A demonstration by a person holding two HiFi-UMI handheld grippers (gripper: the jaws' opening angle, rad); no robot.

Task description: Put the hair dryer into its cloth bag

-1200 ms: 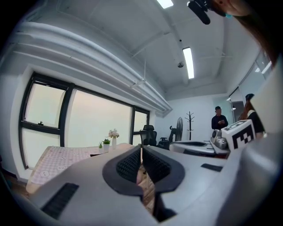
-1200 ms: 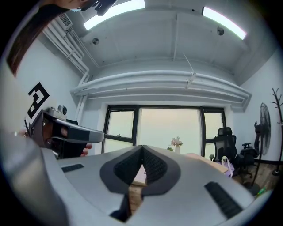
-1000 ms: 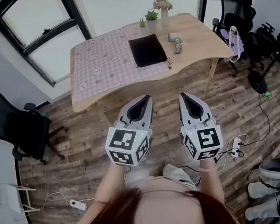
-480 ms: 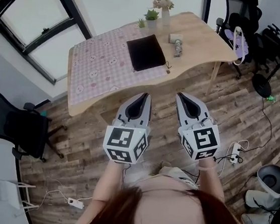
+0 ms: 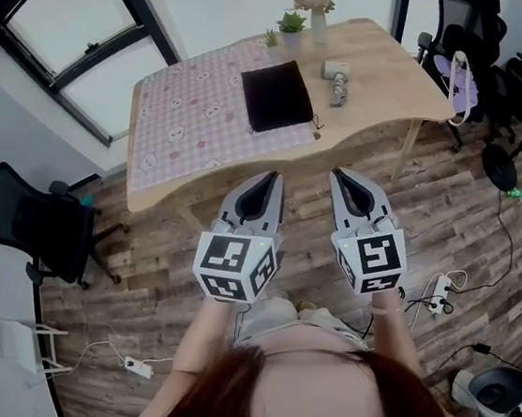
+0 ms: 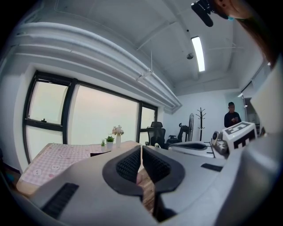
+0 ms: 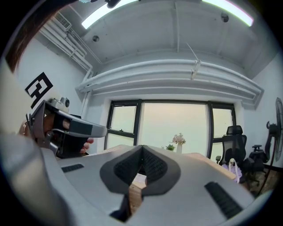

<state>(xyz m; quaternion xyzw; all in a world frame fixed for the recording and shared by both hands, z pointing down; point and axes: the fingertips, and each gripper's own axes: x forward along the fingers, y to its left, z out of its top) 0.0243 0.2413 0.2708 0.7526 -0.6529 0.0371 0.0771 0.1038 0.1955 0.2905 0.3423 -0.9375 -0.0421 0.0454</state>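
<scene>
Room: wood-plank floor (image 5: 450, 207); one large dark-framed window (image 5: 75, 29) at the left.
Office chair: one black swivel chair (image 5: 23, 226) at the far left, well apart from the table.
Table: one light wooden table (image 5: 391, 68); one pink patterned cloth (image 5: 187, 118) covers its left half.
Bag: one flat black cloth bag (image 5: 277, 96) lies on the pink cloth's right part.
Plants: two at the table's far edge, one small green potted plant (image 5: 290, 25) and one white vase of pale flowers (image 5: 319, 7).
Hair dryer: one grey hair dryer (image 5: 336, 85) lies on the bare wood, near the bag's right side, not touching it.
Left gripper (image 5: 271, 176): one, over the floor short of the table, jaws pressed together.
Right gripper (image 5: 340, 174): one, beside it, jaws pressed together.
</scene>
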